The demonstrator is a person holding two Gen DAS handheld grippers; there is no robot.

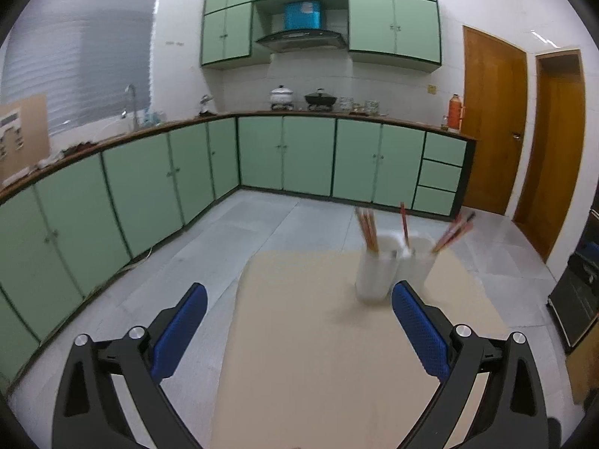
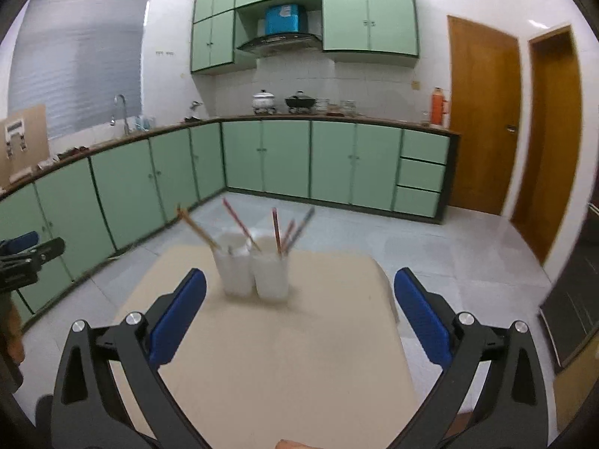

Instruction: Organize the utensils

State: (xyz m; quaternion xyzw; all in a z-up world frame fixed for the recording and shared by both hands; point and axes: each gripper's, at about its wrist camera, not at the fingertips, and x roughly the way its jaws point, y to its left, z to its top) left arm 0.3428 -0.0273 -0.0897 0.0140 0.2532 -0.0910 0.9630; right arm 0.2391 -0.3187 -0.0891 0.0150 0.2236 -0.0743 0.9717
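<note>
Standing together on the table [image 2: 299, 355], two white holders [image 2: 254, 273].

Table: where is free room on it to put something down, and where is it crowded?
The beige table is bare on the near side, between the two white holders and the open right gripper, and also left of them toward the left gripper. It is crowded at the far edge, where the holders stand together with chopsticks sticking out.

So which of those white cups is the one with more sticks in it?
Look at the beige table in the middle of the green kitchen. Two white cups stand side by side on it; the fuller cup is the right one in the right view, holding several reddish chopsticks.
</note>
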